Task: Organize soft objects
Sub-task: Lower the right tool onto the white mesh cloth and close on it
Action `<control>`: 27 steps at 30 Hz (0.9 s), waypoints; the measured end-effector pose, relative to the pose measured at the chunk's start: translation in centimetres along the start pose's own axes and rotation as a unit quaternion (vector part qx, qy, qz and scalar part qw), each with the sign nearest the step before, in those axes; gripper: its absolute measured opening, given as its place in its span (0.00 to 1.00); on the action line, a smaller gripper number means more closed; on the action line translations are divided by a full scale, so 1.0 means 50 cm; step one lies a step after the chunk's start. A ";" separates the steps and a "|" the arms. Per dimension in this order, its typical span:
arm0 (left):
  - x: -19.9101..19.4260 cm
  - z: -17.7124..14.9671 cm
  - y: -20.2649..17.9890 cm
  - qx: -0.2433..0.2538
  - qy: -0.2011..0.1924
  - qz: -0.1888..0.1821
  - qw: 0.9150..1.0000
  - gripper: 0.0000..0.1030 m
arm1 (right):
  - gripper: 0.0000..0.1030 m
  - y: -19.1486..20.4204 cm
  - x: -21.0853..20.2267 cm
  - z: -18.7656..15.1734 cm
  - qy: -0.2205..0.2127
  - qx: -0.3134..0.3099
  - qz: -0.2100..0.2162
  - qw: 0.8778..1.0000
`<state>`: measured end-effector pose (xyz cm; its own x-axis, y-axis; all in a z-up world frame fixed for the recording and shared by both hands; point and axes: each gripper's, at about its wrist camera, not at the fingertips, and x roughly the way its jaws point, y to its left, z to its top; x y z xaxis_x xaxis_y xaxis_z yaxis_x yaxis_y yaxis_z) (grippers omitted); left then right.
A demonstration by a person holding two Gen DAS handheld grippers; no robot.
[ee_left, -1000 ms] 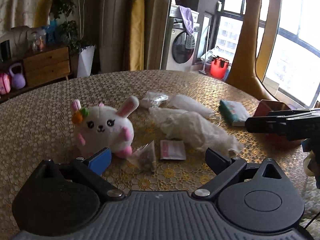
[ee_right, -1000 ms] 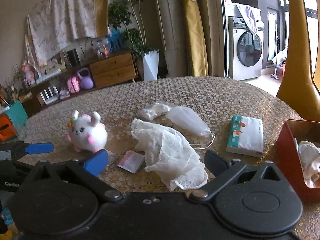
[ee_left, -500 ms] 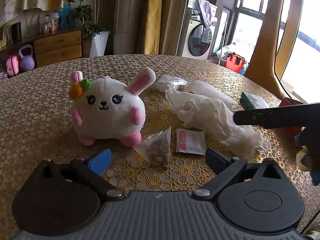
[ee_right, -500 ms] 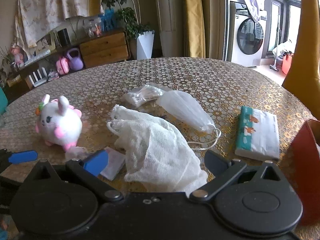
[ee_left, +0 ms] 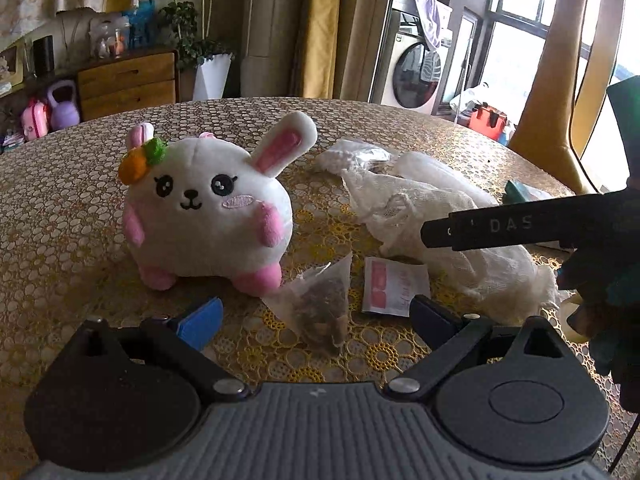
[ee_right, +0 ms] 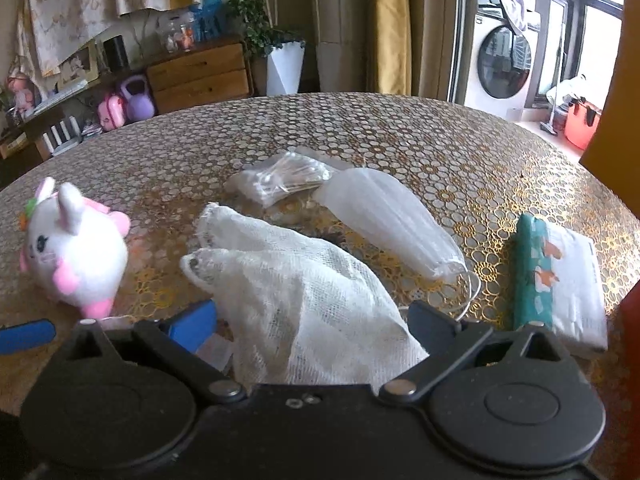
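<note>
Hand-held grippers, left (ee_left: 316, 314) and right (ee_right: 312, 320), both gape empty; closing now, right could snag gauze (ee_right: 304, 300) edge only.

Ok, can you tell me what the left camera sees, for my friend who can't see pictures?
A white plush bunny sits on a gold lace-patterned table, just beyond the open left gripper. A tea bag, a small sachet and white mesh cloth lie beside it.

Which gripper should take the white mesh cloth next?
Right. The right gripper is open with the mesh cloth between its fingers; the left gripper faces the tea bag and plush bunny.
</note>
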<state>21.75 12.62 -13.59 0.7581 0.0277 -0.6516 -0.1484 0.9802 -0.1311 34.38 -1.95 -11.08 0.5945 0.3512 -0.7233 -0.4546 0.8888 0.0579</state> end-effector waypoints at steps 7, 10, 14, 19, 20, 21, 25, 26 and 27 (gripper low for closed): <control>0.007 -0.001 0.004 -0.009 -0.005 -0.002 1.000 0.86 | 0.88 -0.014 0.014 -0.005 0.004 0.016 -0.006 1.000; 0.011 0.000 0.006 -0.013 -0.001 0.002 1.000 0.72 | 0.76 -0.015 0.016 -0.006 0.004 0.016 -0.005 1.000; 0.007 -0.001 0.007 -0.010 -0.004 0.006 1.000 0.67 | 0.64 -0.014 0.013 -0.008 0.003 0.017 -0.008 1.000; 0.012 0.000 0.000 -0.004 0.003 0.003 1.000 0.45 | 0.50 -0.014 0.001 -0.011 -0.001 0.018 -0.012 1.000; 0.013 -0.001 -0.001 -0.002 0.004 0.006 1.000 0.43 | 0.48 -0.013 0.001 -0.012 -0.002 0.017 -0.013 1.000; 0.015 -0.001 -0.003 0.000 0.005 0.009 1.000 0.39 | 0.45 -0.012 -0.002 -0.013 -0.002 0.016 -0.014 1.000; 0.018 0.001 -0.007 0.001 0.006 0.008 1.000 0.32 | 0.35 -0.013 -0.015 -0.016 -0.005 0.017 -0.012 1.000; 0.018 0.002 -0.008 0.001 0.006 0.007 1.000 0.31 | 0.33 -0.014 -0.020 -0.017 -0.007 0.018 -0.011 1.000; 0.018 0.003 -0.009 0.002 0.006 0.006 1.000 0.27 | 0.30 -0.014 -0.024 -0.017 -0.009 0.018 -0.010 1.000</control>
<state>22.58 12.23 -14.02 0.7490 0.0366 -0.6616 -0.1550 0.9804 -0.1213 33.41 -3.27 -10.86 0.6153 0.3373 -0.7124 -0.4183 0.9058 0.0676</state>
